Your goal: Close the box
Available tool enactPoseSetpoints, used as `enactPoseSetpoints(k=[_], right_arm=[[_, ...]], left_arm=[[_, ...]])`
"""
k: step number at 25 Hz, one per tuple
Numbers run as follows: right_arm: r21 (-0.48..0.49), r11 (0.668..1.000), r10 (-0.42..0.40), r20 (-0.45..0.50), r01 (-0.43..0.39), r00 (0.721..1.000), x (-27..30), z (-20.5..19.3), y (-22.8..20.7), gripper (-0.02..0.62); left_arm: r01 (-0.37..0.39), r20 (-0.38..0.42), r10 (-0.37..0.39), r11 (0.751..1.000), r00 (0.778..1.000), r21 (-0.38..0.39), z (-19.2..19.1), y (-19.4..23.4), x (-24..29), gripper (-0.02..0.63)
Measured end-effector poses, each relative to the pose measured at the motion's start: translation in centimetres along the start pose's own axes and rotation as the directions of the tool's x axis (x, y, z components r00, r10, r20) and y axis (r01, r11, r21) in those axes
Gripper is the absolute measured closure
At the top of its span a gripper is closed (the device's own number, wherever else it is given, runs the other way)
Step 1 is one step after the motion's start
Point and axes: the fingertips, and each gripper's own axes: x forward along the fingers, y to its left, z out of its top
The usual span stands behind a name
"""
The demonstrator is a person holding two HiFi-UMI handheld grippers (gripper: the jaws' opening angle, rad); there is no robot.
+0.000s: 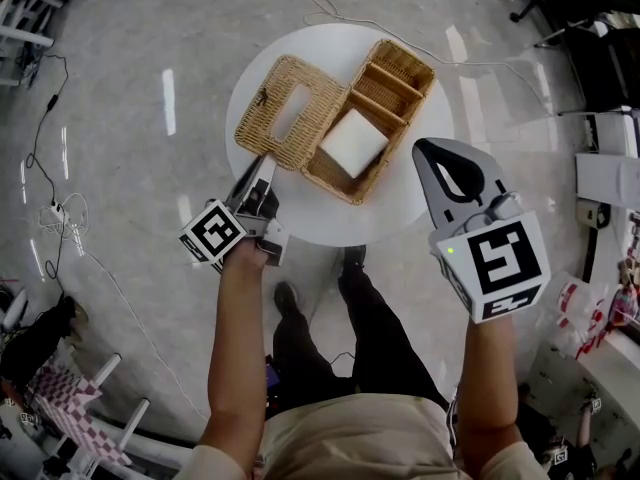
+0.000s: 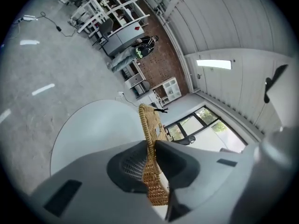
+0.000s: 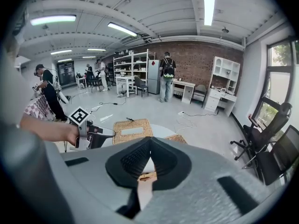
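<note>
My left gripper (image 2: 151, 144): fingers pinched on edge of open wicker lid (image 1: 290, 110). My right gripper (image 1: 428, 150): fingers together, empty, near wicker box (image 1: 385, 93). Box on round white desk (image 1: 300, 218). Grey polished floor (image 1: 130, 148), brick wall (image 3: 187, 59) far off.

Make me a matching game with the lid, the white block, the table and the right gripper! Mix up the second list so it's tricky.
Things:
1. lid
2. white block
3. table
4. right gripper

Clues:
A. round and white
B. shut, holding nothing
C. sitting inside the wicker box
D. pinched at its edge by the left gripper

Pairs: 1-D, 2-C, 3-A, 4-B.
</note>
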Motion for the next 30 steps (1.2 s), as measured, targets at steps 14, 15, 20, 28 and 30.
enactPoseSetpoints(k=[14, 15, 20, 28, 30], right_arm=[[0.017, 1.000, -0.024, 0.002, 0.024, 1.000, -1.2, 0.1, 0.2, 0.600], [0.019, 1.000, -0.025, 0.003, 0.025, 1.000, -1.3, 0.0, 0.1, 0.600], [0.007, 0.999, -0.047, 0.024, 0.047, 0.999, -1.9, -0.2, -0.6, 0.600], [0.029, 0.997, -0.069, 0.015, 0.068, 0.998, -3.4, -0.8, -1.3, 0.600], [0.032, 0.997, -0.074, 0.013, 0.073, 0.997, -3.8, -1.0, -1.4, 0.600]], left_arm=[[-0.022, -0.055, 0.046, 0.923, 0.997, 0.384, 0.6, -4.6, -1.2, 0.558], [-0.022, -0.066, 0.055, 0.908, 0.996, 0.417, 0.4, -5.0, -1.2, 0.557], [-0.029, -0.103, 0.107, 0.818, 0.989, 0.574, -0.5, -6.3, -1.1, 0.557], [0.010, -0.157, 0.158, 0.673, 0.975, 0.740, -2.1, -8.7, -1.2, 0.557], [0.022, -0.173, 0.179, 0.632, 0.968, 0.775, -2.7, -9.0, -1.2, 0.557]])
